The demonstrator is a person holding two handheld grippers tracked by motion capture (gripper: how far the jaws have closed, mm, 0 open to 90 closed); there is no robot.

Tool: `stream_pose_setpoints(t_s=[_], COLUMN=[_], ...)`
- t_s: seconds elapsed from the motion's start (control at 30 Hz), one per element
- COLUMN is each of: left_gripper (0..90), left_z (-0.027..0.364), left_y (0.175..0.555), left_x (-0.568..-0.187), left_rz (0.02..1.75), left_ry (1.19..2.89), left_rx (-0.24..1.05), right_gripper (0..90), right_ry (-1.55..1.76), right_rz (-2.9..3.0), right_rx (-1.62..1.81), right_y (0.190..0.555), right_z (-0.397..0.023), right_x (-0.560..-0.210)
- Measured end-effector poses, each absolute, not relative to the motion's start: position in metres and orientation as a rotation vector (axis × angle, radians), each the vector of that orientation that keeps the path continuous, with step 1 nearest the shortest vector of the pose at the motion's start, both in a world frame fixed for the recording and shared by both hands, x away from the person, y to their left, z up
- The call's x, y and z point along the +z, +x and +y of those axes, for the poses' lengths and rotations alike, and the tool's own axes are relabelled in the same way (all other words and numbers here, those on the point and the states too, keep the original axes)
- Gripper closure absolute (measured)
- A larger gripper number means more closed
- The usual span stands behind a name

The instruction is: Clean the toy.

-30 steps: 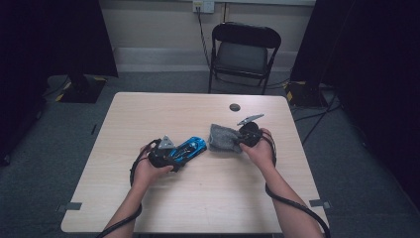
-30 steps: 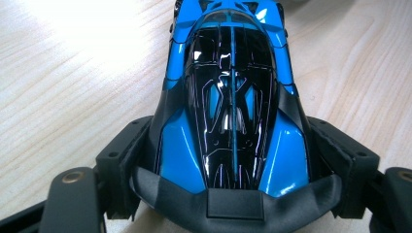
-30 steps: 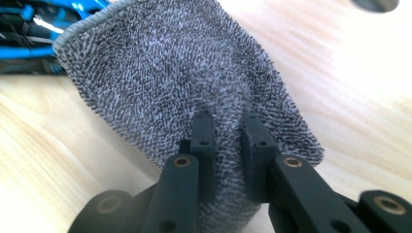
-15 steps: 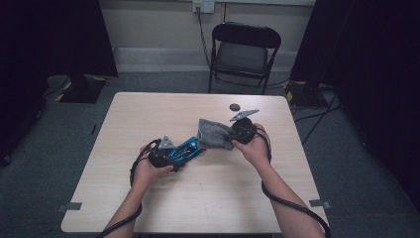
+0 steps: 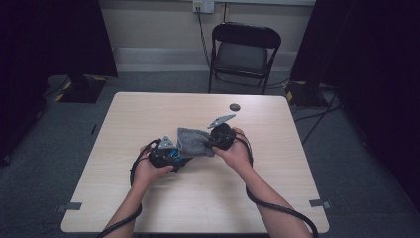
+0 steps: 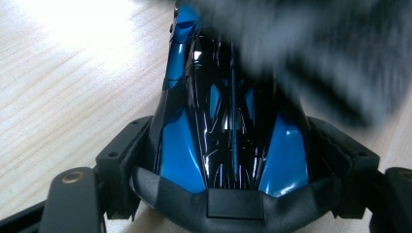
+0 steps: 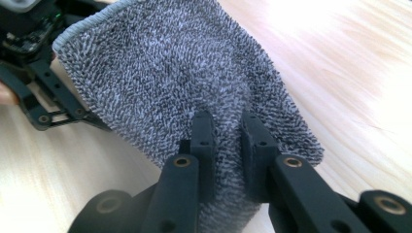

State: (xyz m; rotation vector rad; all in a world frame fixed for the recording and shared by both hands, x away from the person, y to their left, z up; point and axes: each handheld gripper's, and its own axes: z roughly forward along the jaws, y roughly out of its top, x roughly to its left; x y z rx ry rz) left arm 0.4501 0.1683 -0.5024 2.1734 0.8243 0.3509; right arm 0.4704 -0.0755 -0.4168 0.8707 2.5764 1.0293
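Left claw point(image 6: 233, 204) is clamped across the sides of the blue-and-black toy car point(image 6: 228, 111), holding it at mid-tabletop point(image 5: 148, 208), slightly left of centre. Right claw point(image 7: 228, 136) is pinched tight on a fold of the grey cloth point(image 7: 180, 82), which drapes over the car's far end

Risks from here:
- the car's shell is glossy and tapered; wiping pressure along its length could squirt it out of the left jaws
- the cloth is held by one small pinch, so drag across the body could pull it free
- the cloth hides the car's nose, so the right claw could knock the left claw point(image 5: 166, 153) or catch the loops on a protruding part
- the small dark disc point(image 5: 235, 107) at the far edge sits well apart, no risk
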Motion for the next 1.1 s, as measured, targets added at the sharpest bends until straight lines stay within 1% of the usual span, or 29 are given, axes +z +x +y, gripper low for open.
stream_pose_setpoints(t_s=[0.07,0.13,0.23,0.5,0.9,1.1], left_gripper=[24.1,24.1,24.0,24.0,24.0,24.0], left_z=[0.168,0.168,0.168,0.168,0.169,0.168], left_y=[0.45,0.45,0.45,0.45,0.451,0.45], left_x=[-0.502,-0.502,-0.502,-0.502,-0.502,-0.502], left_rz=[0.824,0.825,0.824,0.826,0.814,0.823], left_ry=[2.174,2.173,2.174,2.172,2.183,2.174], left_rx=[0.351,0.351,0.351,0.347,0.369,0.352], right_gripper=[78.2,78.1,78.1,78.0,77.9,77.9], right_ry=[0.841,0.832,0.803,0.784,0.796,0.814], right_rz=[2.603,2.607,2.637,2.664,2.671,2.665], right_rx=[1.017,1.012,1.0,0.935,0.94,0.935], right_y=[0.468,0.468,0.465,0.465,0.469,0.472], right_z=[-0.062,-0.059,-0.043,-0.028,-0.029,-0.035], right_x=[-0.42,-0.421,-0.428,-0.439,-0.446,-0.447])
